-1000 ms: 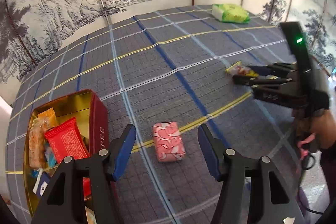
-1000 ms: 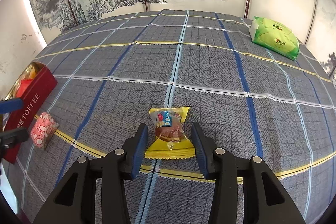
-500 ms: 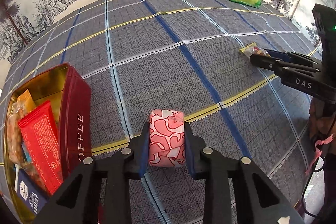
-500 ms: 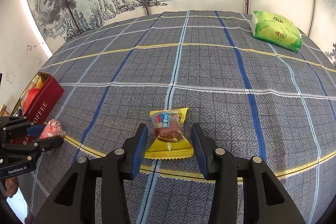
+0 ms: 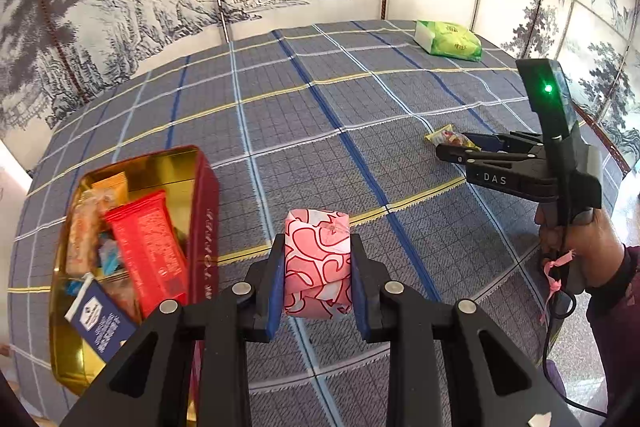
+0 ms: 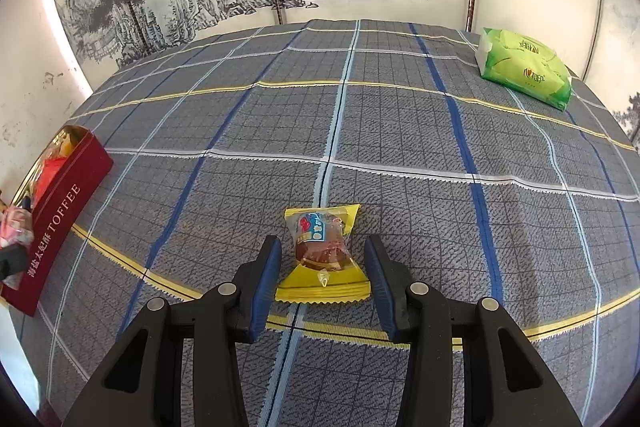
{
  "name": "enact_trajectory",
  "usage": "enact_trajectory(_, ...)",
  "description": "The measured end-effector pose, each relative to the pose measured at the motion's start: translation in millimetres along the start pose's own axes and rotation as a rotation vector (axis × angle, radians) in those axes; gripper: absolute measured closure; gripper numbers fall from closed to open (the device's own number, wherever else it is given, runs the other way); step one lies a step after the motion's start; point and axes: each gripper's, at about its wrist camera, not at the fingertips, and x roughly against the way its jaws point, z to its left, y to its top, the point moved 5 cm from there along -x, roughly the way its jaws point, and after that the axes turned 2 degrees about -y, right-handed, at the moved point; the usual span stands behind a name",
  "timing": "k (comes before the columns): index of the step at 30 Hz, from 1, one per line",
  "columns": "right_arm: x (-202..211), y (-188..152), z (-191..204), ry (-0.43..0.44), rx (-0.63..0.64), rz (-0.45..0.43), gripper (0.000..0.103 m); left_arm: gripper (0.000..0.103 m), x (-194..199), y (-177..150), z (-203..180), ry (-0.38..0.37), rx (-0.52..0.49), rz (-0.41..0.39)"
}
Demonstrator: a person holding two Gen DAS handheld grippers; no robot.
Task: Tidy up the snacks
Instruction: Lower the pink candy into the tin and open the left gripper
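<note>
left gripper point(image 5: 318, 277) pinches pink snack point(image 5: 318, 263), just right of tin point(image 5: 204, 227) edge | right gripper point(image 6: 324, 273) spread around yellow snack point(image 6: 322, 251) | far cloth point(image 6: 360, 131) bare

I am holding the pink snack point(image 5: 318, 265) — a soft packet with red swirl outlines — pinched upright between my left gripper's point(image 5: 317, 281) blue pads and lifted off the cloth, just right of the toffee tin point(image 5: 204, 227). That tin, dark red outside and gold inside, is sitting open and already carrying a red wrapper point(image 5: 150, 251), a navy packet point(image 5: 100, 323) and some orange and pale ones. Well to the tin's right, the yellow snack point(image 6: 322, 253) — clear-fronted, with a brown cake showing — is lying flat between my right gripper's point(image 6: 323, 283) parted fingers, untouched. Far beyond it from the tin, a green pack point(image 6: 524, 67) is resting flat.
</note>
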Motion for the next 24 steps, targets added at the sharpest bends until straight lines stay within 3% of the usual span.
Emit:
enact_trajectory(14,-2,0,9,-0.065,0.054,0.009,0.058,0.078,41,-8,55,0.084,0.079,-0.072)
enact_trajectory(24,-2,0,10,-0.068,0.056,0.009,0.058,0.078,37,-21,93,0.149,0.114,-0.053)
